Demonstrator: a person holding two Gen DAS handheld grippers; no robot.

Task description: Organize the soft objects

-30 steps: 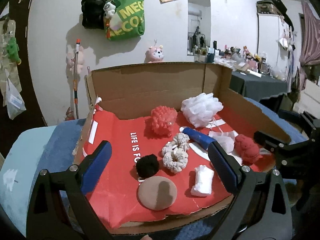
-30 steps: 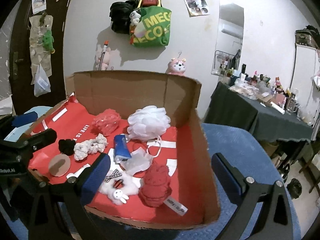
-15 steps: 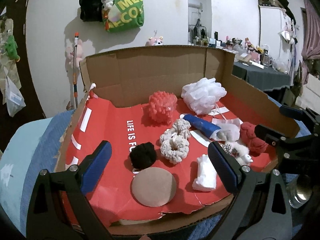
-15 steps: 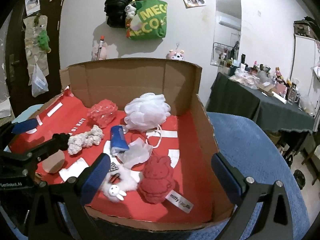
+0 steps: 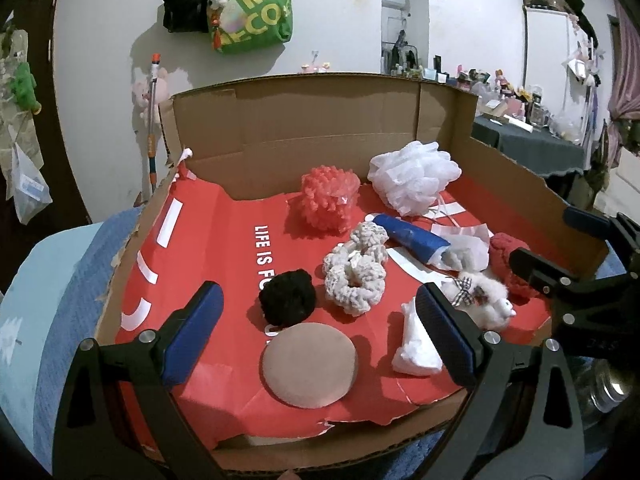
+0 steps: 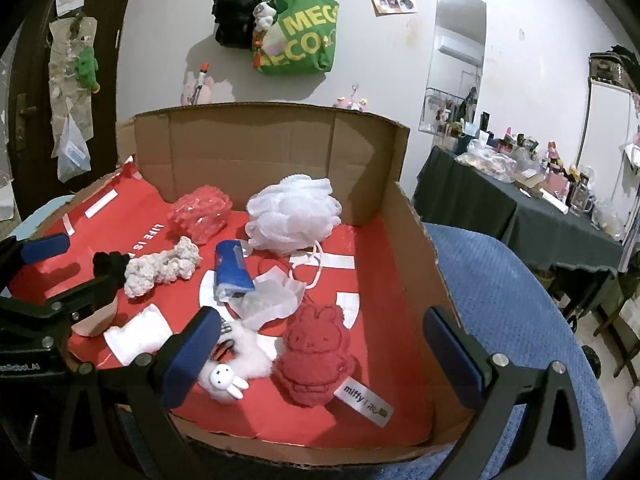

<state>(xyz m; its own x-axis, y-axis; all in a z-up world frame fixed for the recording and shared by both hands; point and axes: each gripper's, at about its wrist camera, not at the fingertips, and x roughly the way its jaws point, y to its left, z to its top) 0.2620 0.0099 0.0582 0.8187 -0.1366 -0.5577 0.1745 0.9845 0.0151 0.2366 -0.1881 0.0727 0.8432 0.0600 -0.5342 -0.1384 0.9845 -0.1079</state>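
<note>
While both grippers hover at the cardboard box (image 5: pixel 328 128) near edge, left gripper (image 5: pixel 320 336) and right gripper (image 6: pixel 324 356) jaws open, empty | soft objects lie crowded on the red liner (image 5: pixel 224 248) | risk: your closing jaws snag the white plush (image 6: pixel 236 364) beside the red plush (image 6: pixel 316 356).

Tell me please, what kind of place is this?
Probably a lived-in room at home: a green tote bag hangs on the wall, a mirror beside it, and a table crowded with small bottles and trinkets.
</note>
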